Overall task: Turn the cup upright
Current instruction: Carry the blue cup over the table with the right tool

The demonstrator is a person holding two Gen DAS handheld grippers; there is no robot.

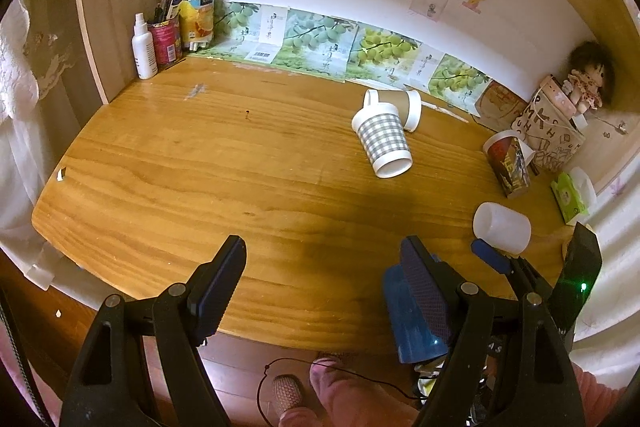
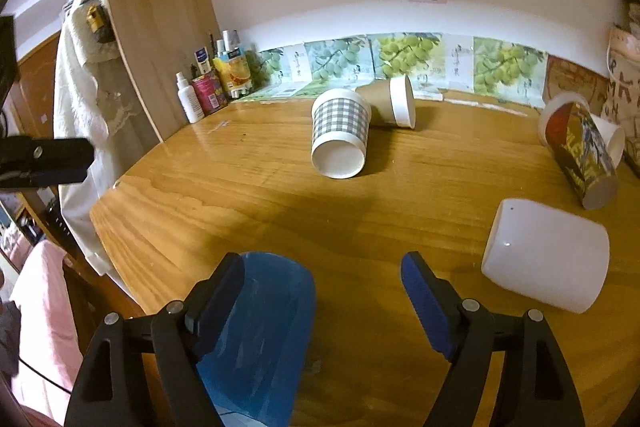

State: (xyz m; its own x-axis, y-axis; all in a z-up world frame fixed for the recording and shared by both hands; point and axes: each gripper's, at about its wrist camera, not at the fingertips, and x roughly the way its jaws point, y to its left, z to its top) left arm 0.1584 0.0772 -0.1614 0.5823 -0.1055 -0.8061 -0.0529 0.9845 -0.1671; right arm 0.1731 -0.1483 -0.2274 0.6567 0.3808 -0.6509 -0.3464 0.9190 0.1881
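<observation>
Warm, dim indoor light. Broad soft shadow across near half of table (image 1: 168, 163); glare streaks at far left. Strong fisheye bending, black vignette at corners. Focus mostly sharp.

- Table (image 2: 240, 211): five cups on it, all lying on their sides.
- Checked cup (image 2: 339, 135) lies mid-table, mouth toward the near edge; sleeved cup (image 2: 390, 103) lies just behind it, touching or nearly so.
- Printed cup (image 2: 580, 151) lies far right, another cup nested in its rear end.
- Plain cup (image 2: 546, 261) lies near right, in front of the printed cup.
- Fifth cup (image 2: 260, 331) lies at the near edge, between the right gripper's (image 2: 323, 283) open fingers.
- Left gripper (image 1: 323, 263) hovers left of it, fingers apart.
- Spray bottle (image 1: 144, 47) and pen holders (image 1: 164, 39) stand at the far left corner.
- Doll (image 1: 586, 79) sits at the far right, behind a bag (image 1: 552, 131).
</observation>
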